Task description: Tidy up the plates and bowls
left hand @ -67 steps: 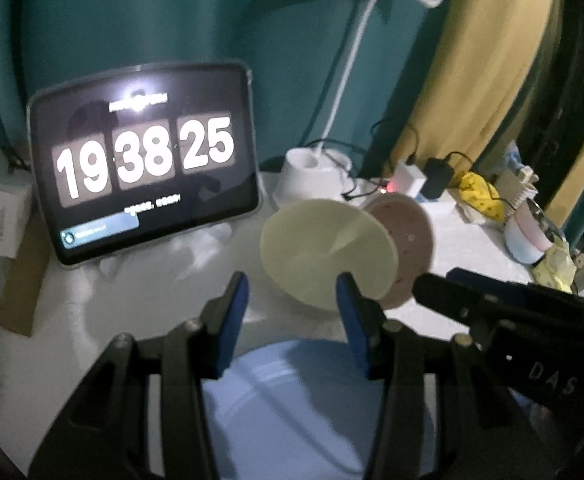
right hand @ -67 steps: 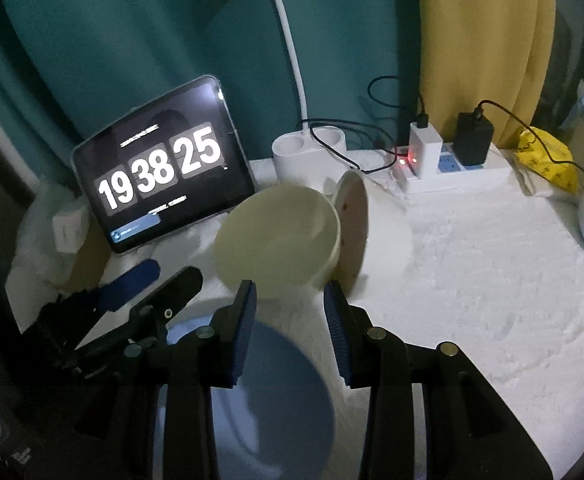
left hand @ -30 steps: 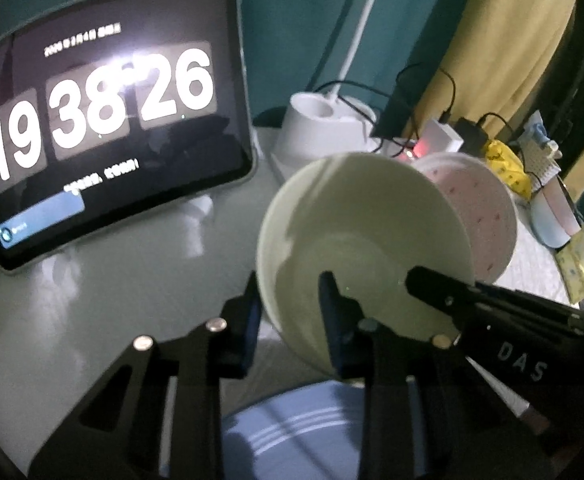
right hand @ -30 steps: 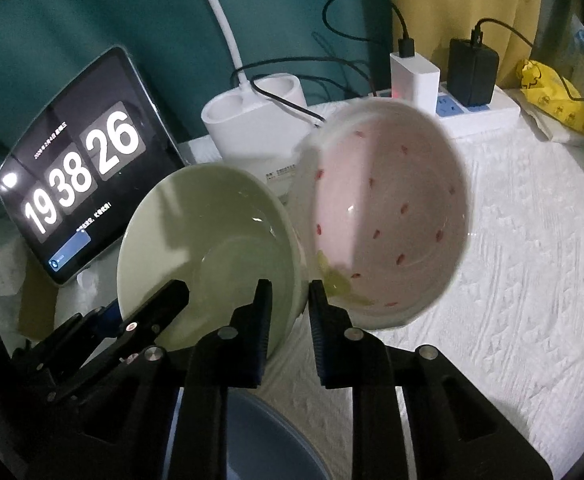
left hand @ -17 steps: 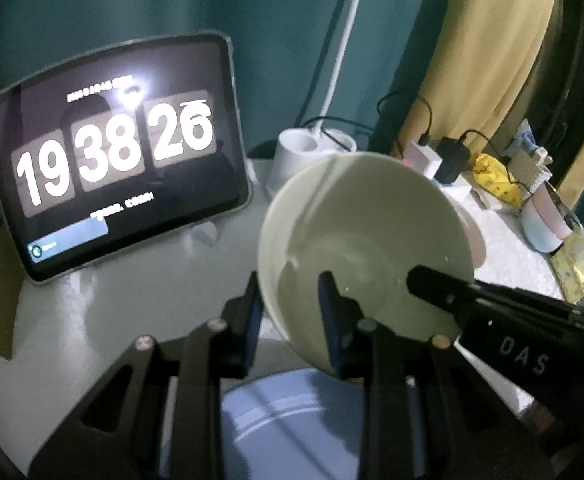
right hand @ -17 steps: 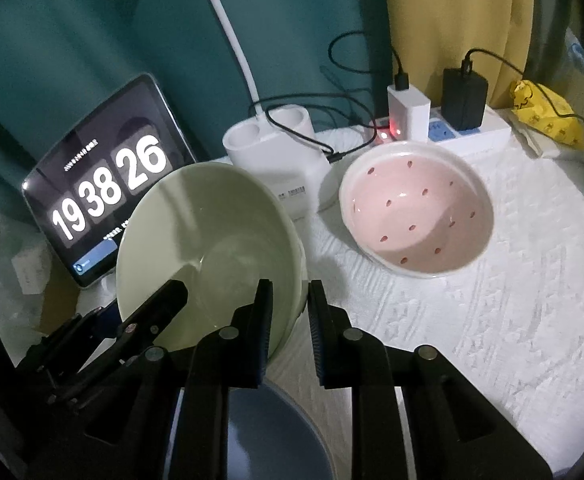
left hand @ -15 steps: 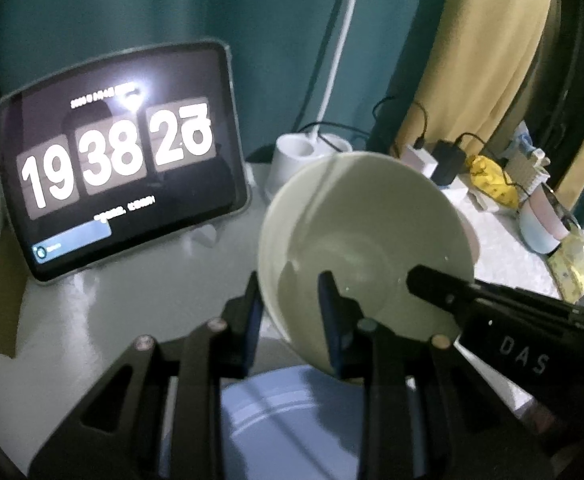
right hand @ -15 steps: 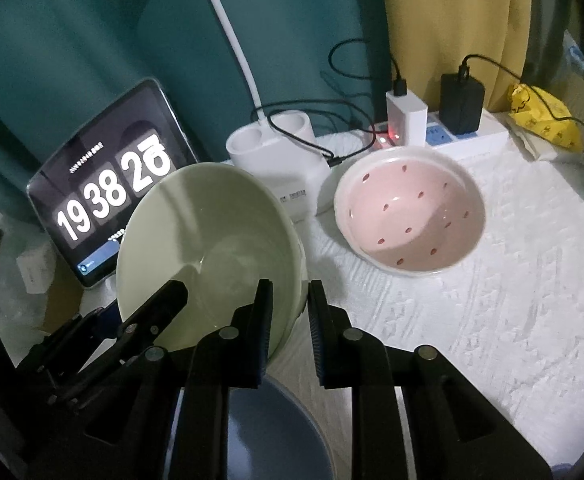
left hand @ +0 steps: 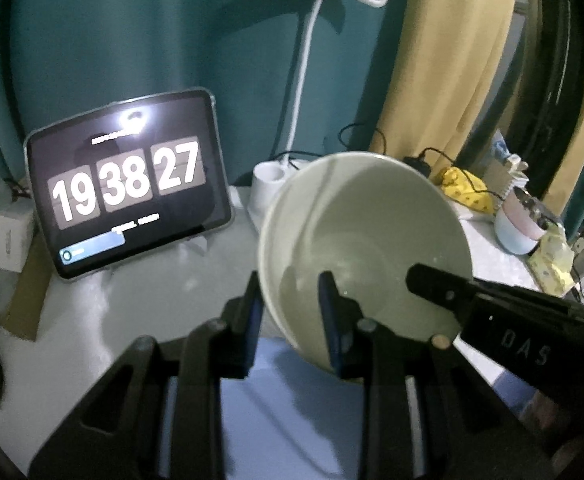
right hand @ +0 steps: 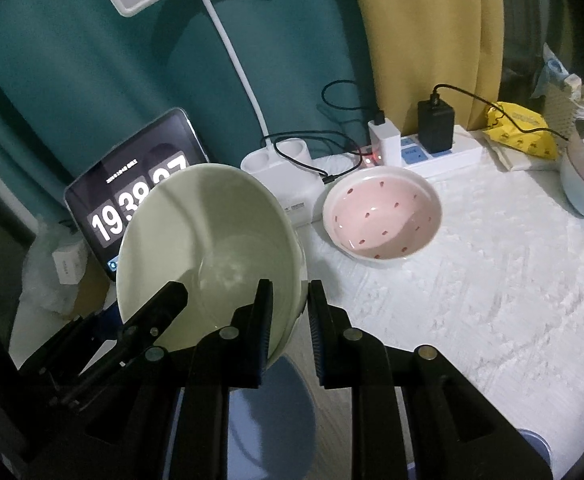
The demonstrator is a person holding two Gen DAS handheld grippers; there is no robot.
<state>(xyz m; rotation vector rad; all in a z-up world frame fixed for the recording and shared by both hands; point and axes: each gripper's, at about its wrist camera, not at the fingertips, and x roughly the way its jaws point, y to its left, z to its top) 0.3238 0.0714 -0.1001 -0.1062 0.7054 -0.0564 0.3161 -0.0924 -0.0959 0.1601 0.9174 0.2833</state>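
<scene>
I've lifted the pale green bowl (right hand: 208, 248) clear of the pink strawberry-dotted bowl (right hand: 382, 216), which has dropped flat near the back edge of the white textured cloth (right hand: 492, 300). My left gripper (left hand: 290, 316) and right gripper (right hand: 290, 320) both pinch the glazed rim, jaws narrow, holding it tilted above the smooth blue plate (left hand: 284, 408). Next, I reckon, comes stacking.

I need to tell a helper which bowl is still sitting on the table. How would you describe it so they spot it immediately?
Start at the white power strip along the back edge of the table. Directly in front of it, resting upright on the white cloth, is the pink bowl. Unlike the plain pale green bowl held up in the grippers, it has small red specks inside.
</scene>
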